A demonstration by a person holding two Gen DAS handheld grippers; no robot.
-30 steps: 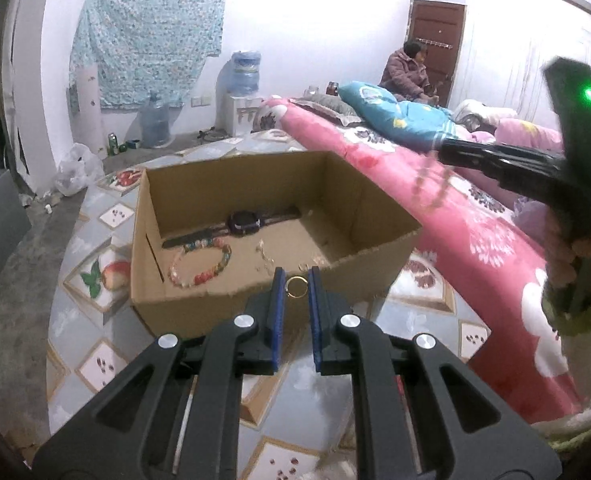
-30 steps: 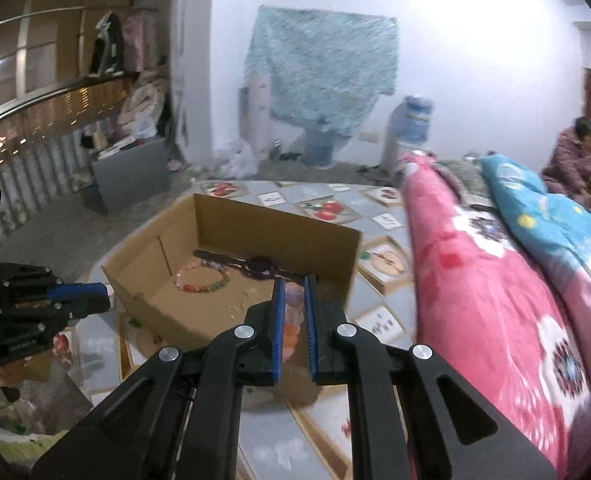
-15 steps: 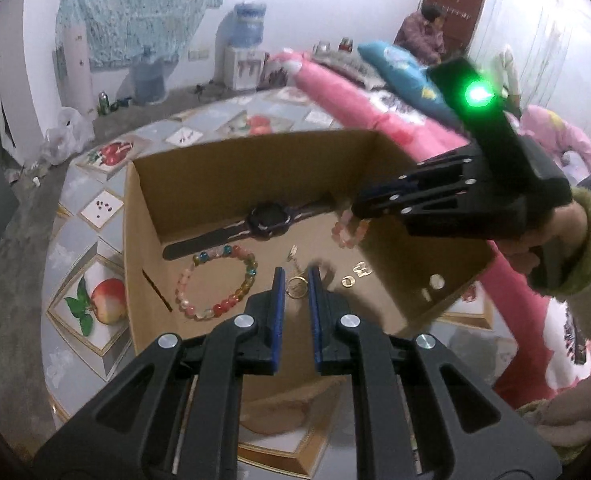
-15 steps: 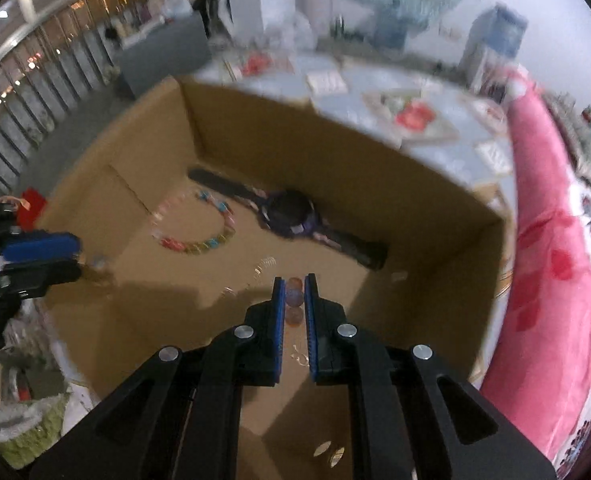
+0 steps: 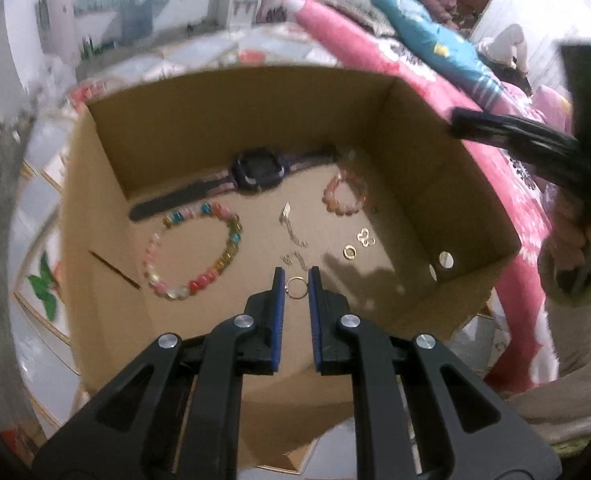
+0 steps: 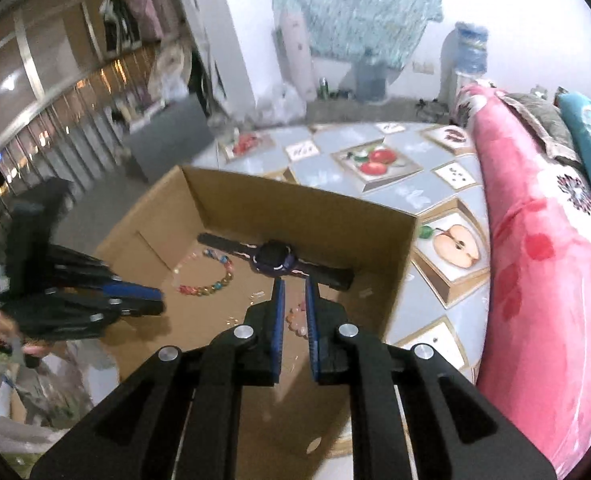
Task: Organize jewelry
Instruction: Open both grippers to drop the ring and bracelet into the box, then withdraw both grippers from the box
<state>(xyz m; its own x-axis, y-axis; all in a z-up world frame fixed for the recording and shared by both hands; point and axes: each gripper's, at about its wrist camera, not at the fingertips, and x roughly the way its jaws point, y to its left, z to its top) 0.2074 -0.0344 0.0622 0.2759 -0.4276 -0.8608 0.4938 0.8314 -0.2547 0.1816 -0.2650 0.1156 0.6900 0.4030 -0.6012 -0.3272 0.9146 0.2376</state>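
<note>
Gold ring [image 5: 296, 287] hanging pinched in the left gripper [image 5: 296, 286] over the cardboard box [image 5: 415, 128].
Right gripper [image 6: 294, 300] is hovering slightly parted, seemingly empty; the thin ring is risking slipping and bouncing astray.

left hand-held gripper [image 5: 295, 280] | pinching gold ring [image 5: 296, 287] | above cardboard box [image 5: 231, 120] floor

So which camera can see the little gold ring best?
The left wrist view. There the gold ring sits sharp and close between the left gripper fingertips, over the cardboard box. In the right wrist view, the left gripper is blurred and the ring cannot be made out.
</note>
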